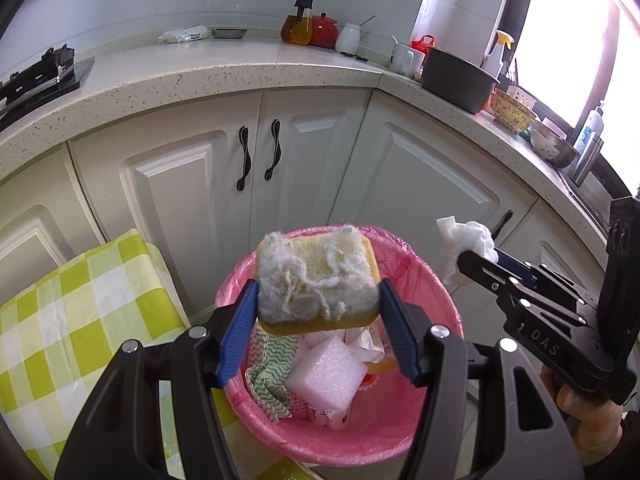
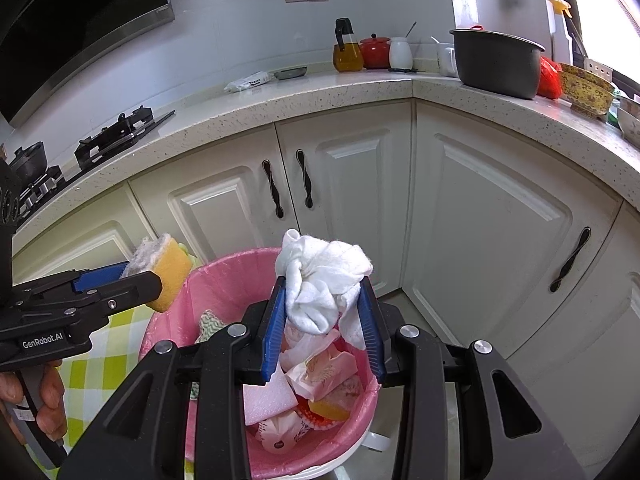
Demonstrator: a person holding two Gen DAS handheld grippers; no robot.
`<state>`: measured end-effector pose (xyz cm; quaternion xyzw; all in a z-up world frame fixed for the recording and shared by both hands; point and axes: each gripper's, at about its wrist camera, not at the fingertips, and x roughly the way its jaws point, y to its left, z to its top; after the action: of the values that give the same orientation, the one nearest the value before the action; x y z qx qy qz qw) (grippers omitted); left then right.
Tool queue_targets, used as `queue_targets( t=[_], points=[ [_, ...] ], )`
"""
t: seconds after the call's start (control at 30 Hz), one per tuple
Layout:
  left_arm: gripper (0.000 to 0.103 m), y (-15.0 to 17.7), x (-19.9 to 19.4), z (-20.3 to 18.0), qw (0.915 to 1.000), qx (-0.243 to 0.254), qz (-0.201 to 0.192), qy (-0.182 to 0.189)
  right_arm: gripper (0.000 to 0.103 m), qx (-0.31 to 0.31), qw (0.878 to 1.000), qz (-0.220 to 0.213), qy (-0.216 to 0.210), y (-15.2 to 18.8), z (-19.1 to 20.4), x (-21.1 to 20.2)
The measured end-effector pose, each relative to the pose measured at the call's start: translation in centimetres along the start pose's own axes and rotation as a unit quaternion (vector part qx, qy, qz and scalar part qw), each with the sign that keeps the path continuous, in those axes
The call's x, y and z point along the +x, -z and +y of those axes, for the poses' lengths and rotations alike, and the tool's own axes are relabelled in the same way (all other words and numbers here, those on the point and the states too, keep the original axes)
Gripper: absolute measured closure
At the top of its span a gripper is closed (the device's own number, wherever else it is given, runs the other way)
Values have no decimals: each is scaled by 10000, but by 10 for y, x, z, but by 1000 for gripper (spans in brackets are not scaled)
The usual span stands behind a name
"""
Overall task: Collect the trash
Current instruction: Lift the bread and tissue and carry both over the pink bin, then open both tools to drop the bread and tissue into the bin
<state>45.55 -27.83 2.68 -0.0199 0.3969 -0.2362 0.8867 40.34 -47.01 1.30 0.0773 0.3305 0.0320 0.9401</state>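
Observation:
My left gripper point(image 1: 318, 292) is shut on a worn yellow sponge point(image 1: 316, 276) with a frayed white scouring face, held above the pink-lined trash bin point(image 1: 340, 440). The sponge also shows in the right wrist view point(image 2: 168, 268). My right gripper point(image 2: 323, 300) is shut on a crumpled white tissue point(image 2: 320, 272), held over the bin point(image 2: 224, 280). In the left wrist view the tissue point(image 1: 468, 244) hangs just right of the bin rim. The bin holds a pink foam block point(image 1: 326, 372), a green zigzag cloth point(image 1: 268, 376) and wrappers.
White cabinet doors point(image 1: 192, 200) stand right behind the bin, under a speckled countertop point(image 1: 224, 76) with a stove point(image 1: 36, 76), oil bottle point(image 1: 298, 24), red pot point(image 1: 324, 30) and dark pot point(image 1: 456, 80). A green checked cloth point(image 1: 72, 312) covers a surface left of the bin.

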Motion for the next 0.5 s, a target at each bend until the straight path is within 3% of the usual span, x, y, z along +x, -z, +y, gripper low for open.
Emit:
queue_targets(
  t=[0.3, 0.4, 0.5],
  points=[
    [42, -4, 4, 3, 10000, -48, -22, 9, 66, -48, 10000, 40, 49, -3, 2, 10],
    [35, -6, 5, 4, 10000, -86, -49, 11, 56, -39, 9999, 37, 89, -4, 1, 11],
    [32, -8, 3, 6, 9998, -144, -84, 73, 55, -50, 9999, 9, 126, -5, -1, 11]
  ],
)
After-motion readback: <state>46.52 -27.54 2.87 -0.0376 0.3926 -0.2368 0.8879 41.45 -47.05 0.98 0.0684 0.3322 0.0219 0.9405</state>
